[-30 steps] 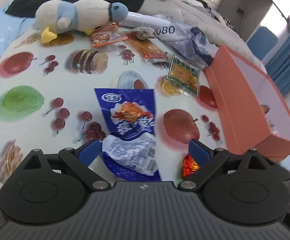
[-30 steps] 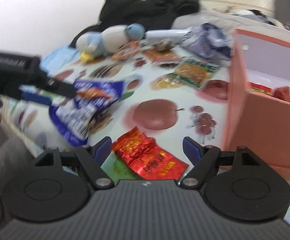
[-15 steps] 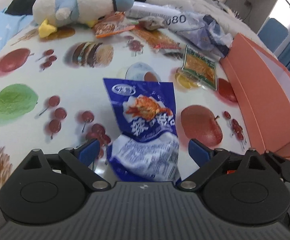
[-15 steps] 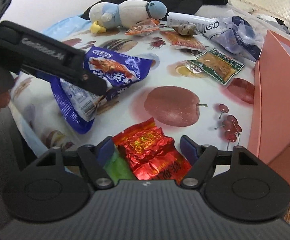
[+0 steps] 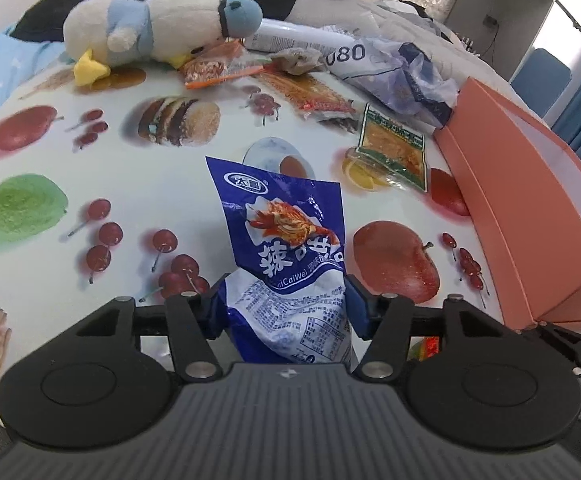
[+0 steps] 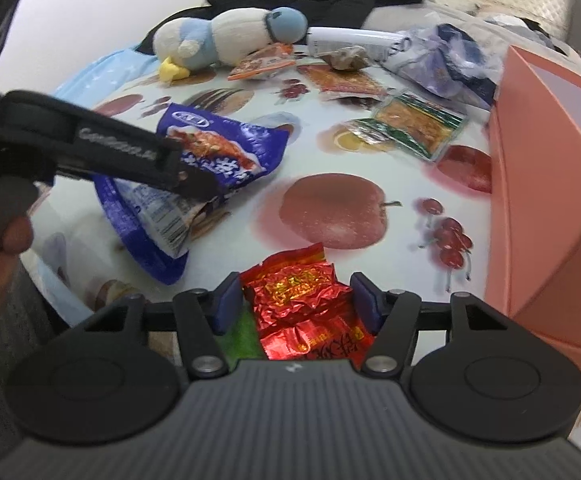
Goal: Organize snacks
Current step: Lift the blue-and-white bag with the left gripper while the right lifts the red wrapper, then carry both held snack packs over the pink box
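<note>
A blue snack bag [image 5: 286, 248] lies on the fruit-print tablecloth [image 5: 178, 184]. My left gripper [image 5: 284, 304] has closed its jaws against the bag's near end; the right wrist view shows the bag [image 6: 214, 160] pinched and slightly lifted. A crinkled red snack packet [image 6: 302, 304] lies between the fingers of my right gripper [image 6: 296, 300], whose jaws have narrowed to touch its sides. A pink box [image 6: 550, 184] stands open on the right, also in the left wrist view [image 5: 530, 200].
A green-edged packet [image 5: 394, 152], an orange packet [image 5: 214, 66], a long reddish packet [image 5: 314, 94], a plush duck [image 5: 158, 28] and a crumpled plastic bag [image 5: 402, 76] lie farther back. Dark clothing is piled behind. The table edge is just below both grippers.
Both grippers moved forward over their packets and their jaws closed in. The left one now pinches the blue bag and the right one now squeezes the red packet.
</note>
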Tool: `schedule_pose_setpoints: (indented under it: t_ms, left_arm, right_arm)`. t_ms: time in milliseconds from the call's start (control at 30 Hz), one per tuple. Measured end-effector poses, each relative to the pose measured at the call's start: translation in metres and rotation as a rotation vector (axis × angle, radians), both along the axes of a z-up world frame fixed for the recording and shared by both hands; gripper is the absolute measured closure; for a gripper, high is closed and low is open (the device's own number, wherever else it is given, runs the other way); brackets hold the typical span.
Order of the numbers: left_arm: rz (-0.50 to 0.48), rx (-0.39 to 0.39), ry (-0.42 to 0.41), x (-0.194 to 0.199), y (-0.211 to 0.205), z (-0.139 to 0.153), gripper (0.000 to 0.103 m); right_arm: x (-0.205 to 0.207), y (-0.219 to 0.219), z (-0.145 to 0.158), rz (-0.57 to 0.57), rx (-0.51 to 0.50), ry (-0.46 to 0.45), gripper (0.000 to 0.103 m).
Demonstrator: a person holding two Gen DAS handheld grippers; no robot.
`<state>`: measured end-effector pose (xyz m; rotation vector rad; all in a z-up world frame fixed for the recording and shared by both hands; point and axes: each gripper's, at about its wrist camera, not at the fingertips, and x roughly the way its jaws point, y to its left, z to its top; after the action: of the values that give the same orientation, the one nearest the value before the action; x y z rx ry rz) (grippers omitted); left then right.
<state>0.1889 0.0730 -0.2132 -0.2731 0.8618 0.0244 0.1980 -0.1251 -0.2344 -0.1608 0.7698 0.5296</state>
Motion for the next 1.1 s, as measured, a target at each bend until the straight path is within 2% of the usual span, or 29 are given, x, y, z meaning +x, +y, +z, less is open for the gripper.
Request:
schedule_pose_setpoints:
  t_ms: [433,767,1100]
  left_arm:
    - [0.038,-0.036,-0.073,-0.043,-0.011,0.050,0.044]
    - [0.008,-0.032,-0.139,-0.077,-0.035,0.103,0.044]
    - [-0.042,-0.066,-0.181,-0.090,-0.054,0.137,0.044]
  right_arm:
    - [-0.013,-0.038,0.040,-0.209,0.110,-0.032,0.042]
    - [-0.039,-0.064,0.094,-0.293,0.192,-0.096,0.042]
    - [-0.067,-0.086,0.133,-0.352,0.247,-0.156,0.042]
